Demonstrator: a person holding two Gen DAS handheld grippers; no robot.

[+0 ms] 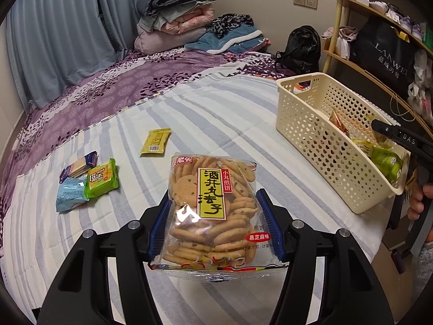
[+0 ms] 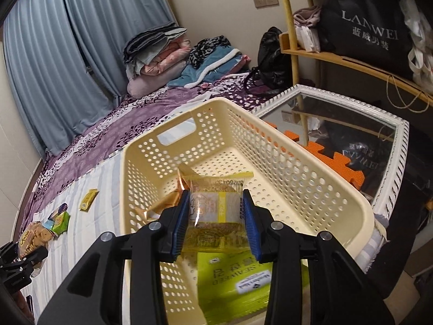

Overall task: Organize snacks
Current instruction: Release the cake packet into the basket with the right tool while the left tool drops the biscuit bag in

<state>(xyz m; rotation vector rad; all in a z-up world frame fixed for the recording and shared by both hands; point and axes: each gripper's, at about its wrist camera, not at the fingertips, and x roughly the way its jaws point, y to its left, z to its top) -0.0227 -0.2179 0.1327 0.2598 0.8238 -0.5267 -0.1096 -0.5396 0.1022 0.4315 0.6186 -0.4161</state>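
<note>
My left gripper [image 1: 213,216] is shut on a large clear bag of sesame crackers [image 1: 211,205] with a yellow label, held over the striped bedsheet. It also shows in the right wrist view [image 2: 33,237]. My right gripper [image 2: 216,216] is shut on a small yellow snack packet [image 2: 216,211], held over the near end of the cream perforated basket [image 2: 311,178]. In the basket lie a green seaweed packet [image 2: 243,279] and an orange wrapper [image 2: 159,205]. The basket stands at the right in the left wrist view [image 1: 319,135], with the right gripper's black body [image 1: 400,138] over it.
Loose snacks lie on the sheet at the left: a yellow packet [image 1: 155,142], a green packet [image 1: 102,178], a blue cracker pack [image 1: 78,166] and a light blue packet [image 1: 69,193]. Folded bedding [image 1: 173,19] is at the far end. A framed mirror [image 2: 351,140] and bamboo shelf [image 2: 338,54] stand right of the basket.
</note>
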